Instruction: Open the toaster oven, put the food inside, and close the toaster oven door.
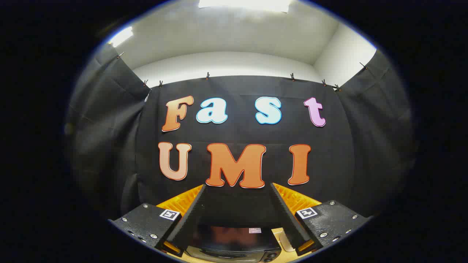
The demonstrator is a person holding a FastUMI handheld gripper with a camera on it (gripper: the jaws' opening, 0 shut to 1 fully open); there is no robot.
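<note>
Your gripper [237,191] is held high and level, its two fingers spread wide apart with nothing between them, so it grips nothing. The left finger [190,215] and the right finger [287,215] each show a dark ribbed inner face with an orange body behind it, and each sits on a black block that bears a small square marker: the left marker [170,214] and the right marker [306,212]. You look out over the fingers at the black cloth wall [237,91] of the booth, which is clipped along its top edge, with a white wall [226,65] and a ceiling light [245,3] above it. The toaster oven [234,243] lies low, below and between the fingers, well under the line they point along; you see its dark top, a small label [255,230] near its right rear, and the front edge with a knob [272,256] at the lower right. It rests on a light wooden table [279,233]. From this angle you cannot tell whether its door is open or closed, and the fingers touch no part of it.
</note>
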